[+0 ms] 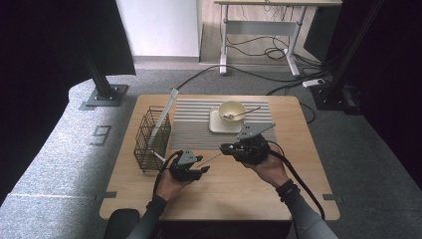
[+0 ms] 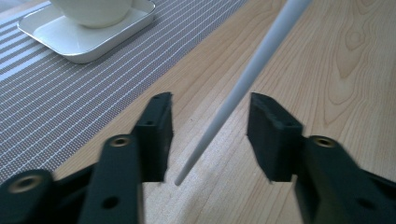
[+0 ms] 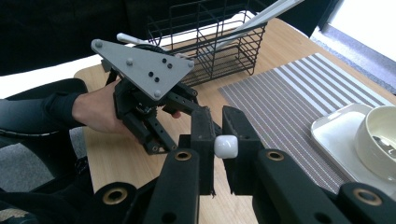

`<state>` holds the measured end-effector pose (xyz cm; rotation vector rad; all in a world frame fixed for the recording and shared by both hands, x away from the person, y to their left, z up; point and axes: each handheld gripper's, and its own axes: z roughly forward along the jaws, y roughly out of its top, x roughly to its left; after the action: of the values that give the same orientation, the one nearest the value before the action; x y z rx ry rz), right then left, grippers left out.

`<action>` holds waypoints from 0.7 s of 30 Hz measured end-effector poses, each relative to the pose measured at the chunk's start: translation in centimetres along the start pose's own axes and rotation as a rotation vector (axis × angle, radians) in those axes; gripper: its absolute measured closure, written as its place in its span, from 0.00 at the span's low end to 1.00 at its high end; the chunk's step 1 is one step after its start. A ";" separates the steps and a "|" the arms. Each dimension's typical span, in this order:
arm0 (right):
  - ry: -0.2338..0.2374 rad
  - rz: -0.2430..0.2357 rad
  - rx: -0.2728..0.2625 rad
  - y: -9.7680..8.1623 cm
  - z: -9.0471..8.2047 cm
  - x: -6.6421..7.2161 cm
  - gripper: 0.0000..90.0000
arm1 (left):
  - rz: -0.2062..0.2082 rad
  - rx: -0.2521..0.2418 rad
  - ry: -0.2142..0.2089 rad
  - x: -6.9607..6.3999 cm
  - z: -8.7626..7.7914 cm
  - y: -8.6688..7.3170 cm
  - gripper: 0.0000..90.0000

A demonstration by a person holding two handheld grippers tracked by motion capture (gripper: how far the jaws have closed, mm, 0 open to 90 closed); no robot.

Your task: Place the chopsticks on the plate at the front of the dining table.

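The right gripper [image 3: 217, 149] clamps a white chopstick [image 2: 243, 84] at its blunt end, presenting the tip between the left gripper's [image 2: 210, 135] half-open jaws, which sit at 9 o'clock for a handover above the table [image 1: 239, 194]

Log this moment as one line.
right gripper: shut on white chopstick | left gripper: open, fingers astride chopstick tip | wire basket: beside

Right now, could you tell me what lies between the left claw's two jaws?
In the left gripper view, the thin white chopstick runs between the jaws of the left claw, untouched.
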<state>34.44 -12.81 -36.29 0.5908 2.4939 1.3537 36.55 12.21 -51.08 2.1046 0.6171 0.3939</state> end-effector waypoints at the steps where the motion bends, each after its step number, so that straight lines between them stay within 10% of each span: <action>1: 0.003 0.001 0.001 0.0 0.1 0.0 0.92 | -0.002 -0.002 0.000 0.0 0.0 0.0 0.63; 7: 0.005 0.001 0.003 0.1 0.1 0.1 0.92 | 0.003 -0.010 -0.013 0.1 -0.2 -0.1 0.83; 21: 0.011 0.095 -0.019 0.4 0.1 -2.8 0.85 | 0.151 -0.008 -0.037 -0.8 -0.5 0.2 0.93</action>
<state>37.05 -13.85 -35.91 0.7073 2.4877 1.4156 35.67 11.98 -50.67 2.1534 0.4356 0.4404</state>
